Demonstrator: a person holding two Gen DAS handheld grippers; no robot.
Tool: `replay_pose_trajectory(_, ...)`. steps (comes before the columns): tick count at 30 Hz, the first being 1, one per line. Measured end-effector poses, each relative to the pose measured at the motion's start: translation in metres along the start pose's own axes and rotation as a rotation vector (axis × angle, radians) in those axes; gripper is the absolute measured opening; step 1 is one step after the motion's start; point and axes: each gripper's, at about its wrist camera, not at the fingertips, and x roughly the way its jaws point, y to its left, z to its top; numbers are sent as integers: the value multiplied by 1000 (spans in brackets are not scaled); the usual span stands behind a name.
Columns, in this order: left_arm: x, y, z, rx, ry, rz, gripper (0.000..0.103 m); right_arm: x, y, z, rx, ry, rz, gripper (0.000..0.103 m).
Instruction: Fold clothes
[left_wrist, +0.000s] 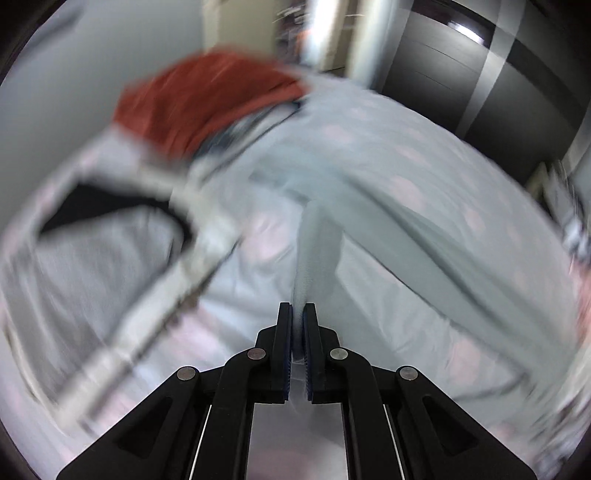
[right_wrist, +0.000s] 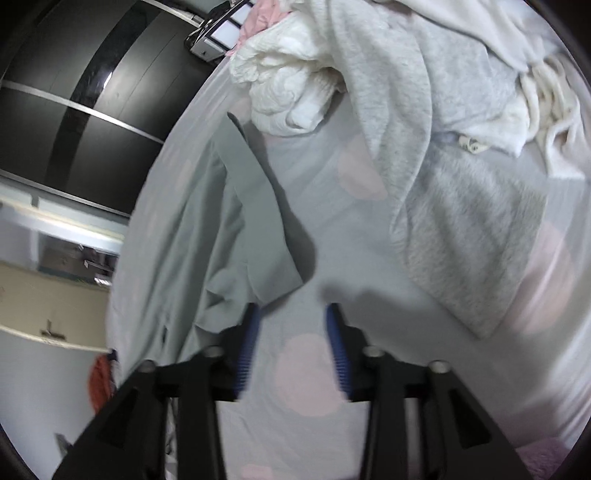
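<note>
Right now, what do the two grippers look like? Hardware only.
Both match: the left gripper and right gripper have matte black angular linkage arms joined by round silver pivot pins, and black fingers lined inside with ribbed blue pads. No cables, markings, hands or sleeves show.

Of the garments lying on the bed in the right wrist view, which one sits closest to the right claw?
The grey-green garment: its lower edge lies right beside the open right claw. The heather-grey garment and crumpled white garment lie farther away.

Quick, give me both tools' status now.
Left tool: shut on the pale green garment.
Right tool: open, holding nothing, above the dotted sheet.
</note>
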Motion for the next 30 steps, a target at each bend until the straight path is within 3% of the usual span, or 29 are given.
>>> replay_pose_trajectory(5, 19, 41, 12, -187, 27, -4, 6, 15, 0, 10, 45, 10, -25, 43)
replay_pose_trajectory(12, 12, 30, 9, -166, -81, 53, 6, 38, -21, 9, 145, 39, -27, 43)
replay_pose_trajectory(20, 18, 13, 9, -97, -91, 88, 6, 58, 6, 5, -15, 31, -79, 41)
replay_pose_trajectory(23, 18, 5, 8, -62, -92, 107, 6, 72, 14, 10, -67, 48, -88, 21)
replay_pose_trajectory(26, 14, 2, 7, -51, -100, 117, 6, 72, 20, 7, -94, 22, -116, 7)
replay_pose_trajectory(28, 9, 3, 6, -59, -119, 111, 6, 58, 20, 6, -71, -25, -104, 5)
replay_pose_trajectory(30, -3, 7, 6, -70, -169, 111, 6, 31, 27, 5, -107, -129, -136, 5)
